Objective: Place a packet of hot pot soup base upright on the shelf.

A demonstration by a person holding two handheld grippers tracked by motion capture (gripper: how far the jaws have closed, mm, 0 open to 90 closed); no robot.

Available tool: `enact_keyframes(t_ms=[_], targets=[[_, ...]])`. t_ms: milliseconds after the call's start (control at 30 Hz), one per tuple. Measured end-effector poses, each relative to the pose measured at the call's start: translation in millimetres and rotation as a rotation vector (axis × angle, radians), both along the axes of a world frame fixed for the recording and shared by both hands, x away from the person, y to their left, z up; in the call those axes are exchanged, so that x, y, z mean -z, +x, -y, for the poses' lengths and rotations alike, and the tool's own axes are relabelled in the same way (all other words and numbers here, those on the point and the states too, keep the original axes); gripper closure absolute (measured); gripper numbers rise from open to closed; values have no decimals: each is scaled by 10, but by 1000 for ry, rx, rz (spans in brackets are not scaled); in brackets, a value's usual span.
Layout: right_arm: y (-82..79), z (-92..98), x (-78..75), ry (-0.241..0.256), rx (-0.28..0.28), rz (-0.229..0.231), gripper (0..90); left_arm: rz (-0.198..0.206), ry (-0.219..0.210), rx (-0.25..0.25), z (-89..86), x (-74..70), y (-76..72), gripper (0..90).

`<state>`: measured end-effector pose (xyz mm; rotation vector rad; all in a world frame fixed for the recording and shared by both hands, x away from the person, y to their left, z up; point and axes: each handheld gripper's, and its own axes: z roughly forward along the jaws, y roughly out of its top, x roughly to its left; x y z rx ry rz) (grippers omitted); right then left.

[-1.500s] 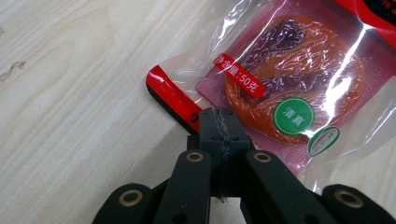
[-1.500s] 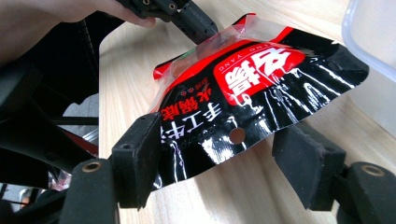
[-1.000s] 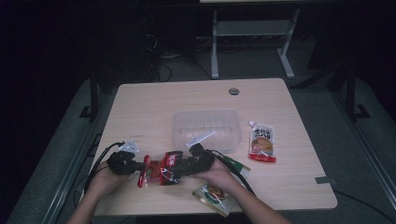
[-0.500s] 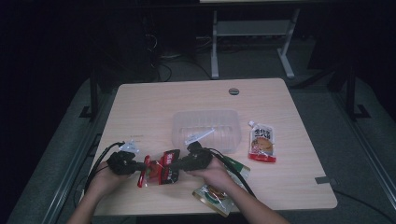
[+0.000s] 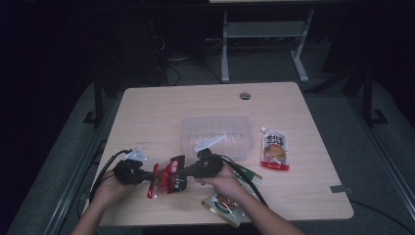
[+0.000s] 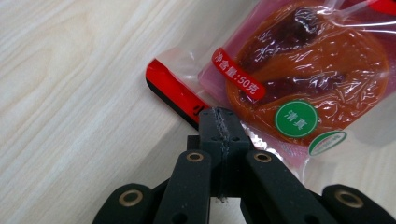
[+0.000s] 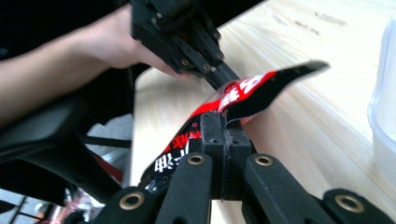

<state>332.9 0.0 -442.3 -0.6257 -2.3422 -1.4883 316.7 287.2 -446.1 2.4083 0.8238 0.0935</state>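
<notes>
Dark room w/ grey floor; metal frame legs (image 5: 264, 44) stand behind a light wood-grain table (image 5: 161, 112), matte, rounded corners, round grommet (image 5: 245, 95) near far edge. Mid-table: clear plastic tub (image 5: 215, 134), ribbed, rounded rectangle. Just right of it a spouted sauce pouch (image 5: 274, 151), flat. Near front edge another snack pack (image 5: 222, 205) lies partly under the right forearm. Red snack packet (image 5: 169, 175) is held above the table's front-left area, betw. both grippers: glossy crinkled film, red/black printed face, clear back showing dark reddish food, green round sticker. Left gripper (image 6: 218, 122) is clamped on its red edge; right gripper (image 7: 223, 128) is pinched on the opposite edge.
</notes>
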Motion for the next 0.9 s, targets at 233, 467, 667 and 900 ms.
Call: enact_keyframes(t_ms=[233,467,667,900], targets=[[-37,82,-128,81,-26,-12,900,26,-60,-6,-17,-106,-37,899],[-85,129,-250,133,-47,-10,900,50,-74,-20,-49,-178,-54,856],[-106,195,-348,160,-43,9,900,59,-52,-42,-74,-213,-65,723],[-113,352,-484,177,-30,31,900,49,-49,-54,-52,-217,-158,564]])
